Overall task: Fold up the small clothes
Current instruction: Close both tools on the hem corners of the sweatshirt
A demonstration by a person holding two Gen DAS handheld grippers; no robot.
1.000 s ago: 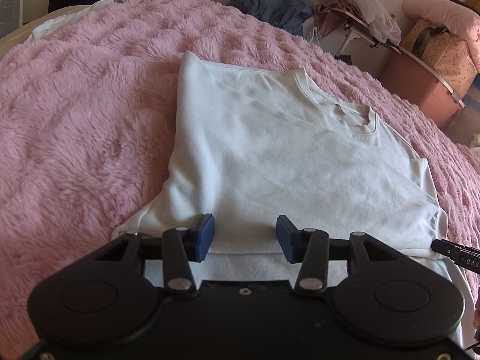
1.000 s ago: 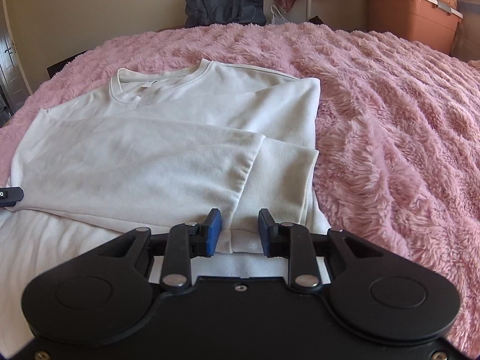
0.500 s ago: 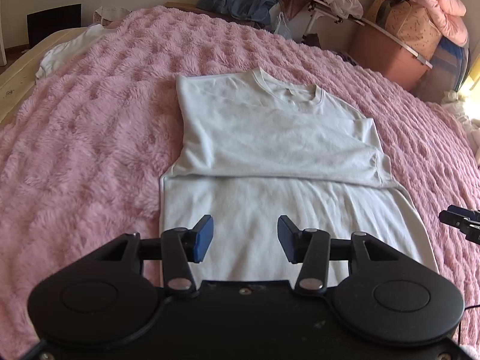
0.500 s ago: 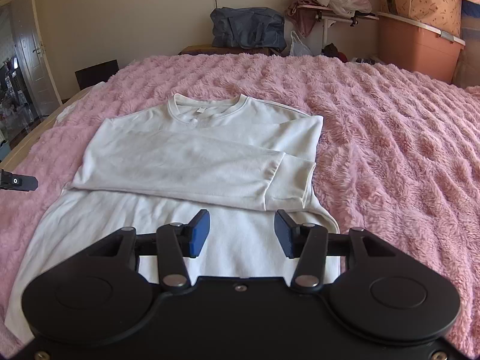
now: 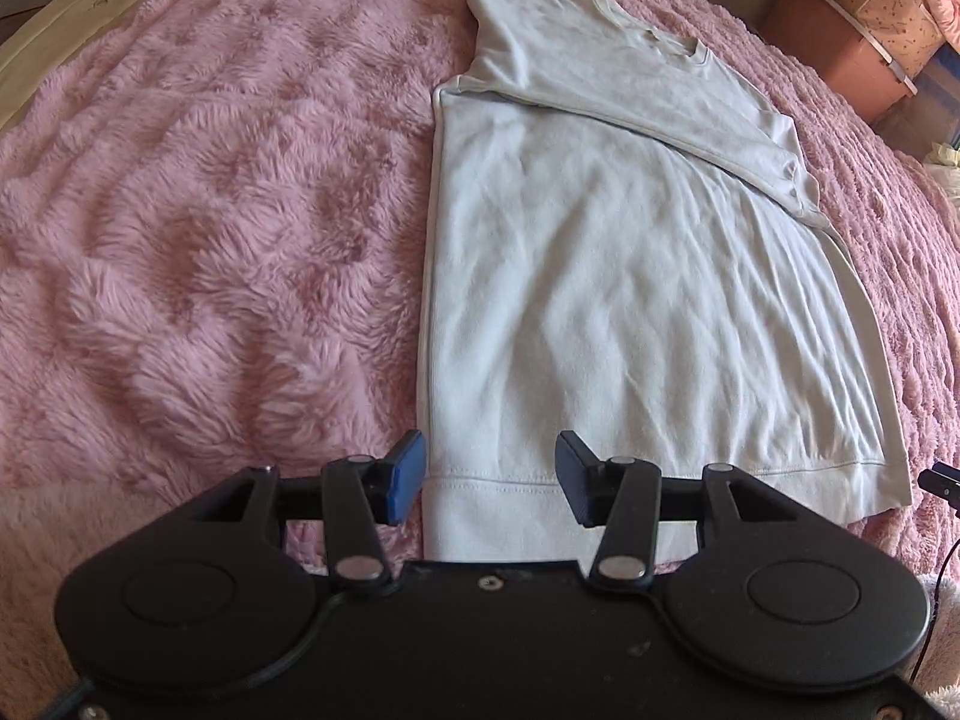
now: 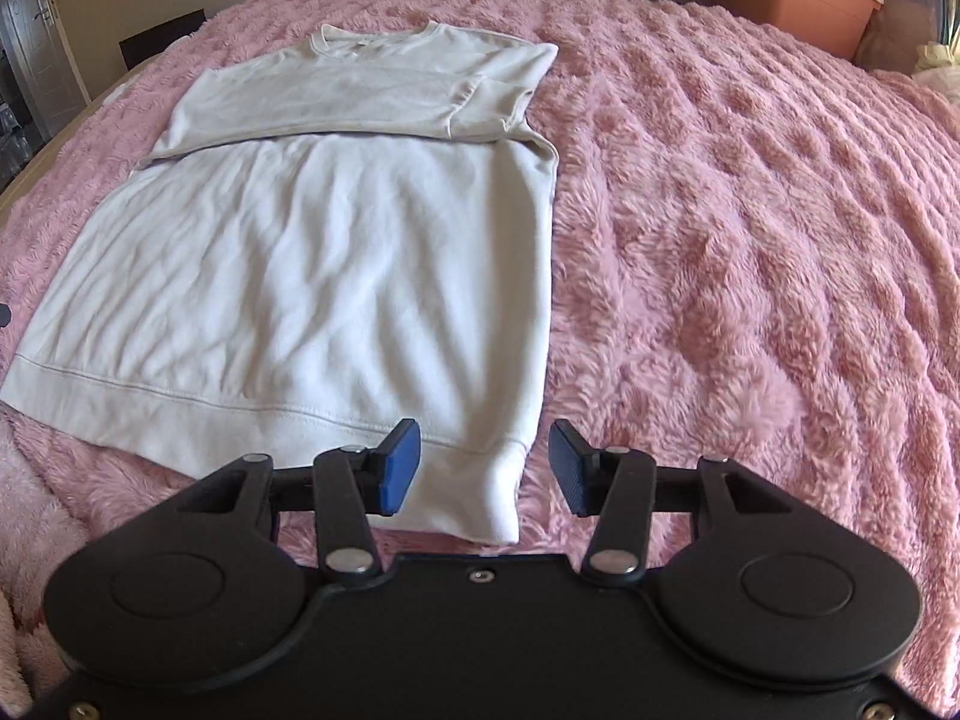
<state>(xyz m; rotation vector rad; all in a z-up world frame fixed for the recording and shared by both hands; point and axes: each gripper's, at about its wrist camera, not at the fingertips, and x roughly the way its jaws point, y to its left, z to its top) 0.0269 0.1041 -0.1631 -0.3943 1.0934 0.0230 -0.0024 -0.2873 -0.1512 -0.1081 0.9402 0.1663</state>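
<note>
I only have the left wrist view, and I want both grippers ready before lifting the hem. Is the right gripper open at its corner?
Observer: Yes. The right gripper is open, jaws wide apart, gripping nothing.
Operator: Where is the hem corner relative to it?
Observer: The white shirt's right hem corner lies between the fingers, closer to the left one, and looks slightly bunched.

Both views low over sweatshirt hem
</note>
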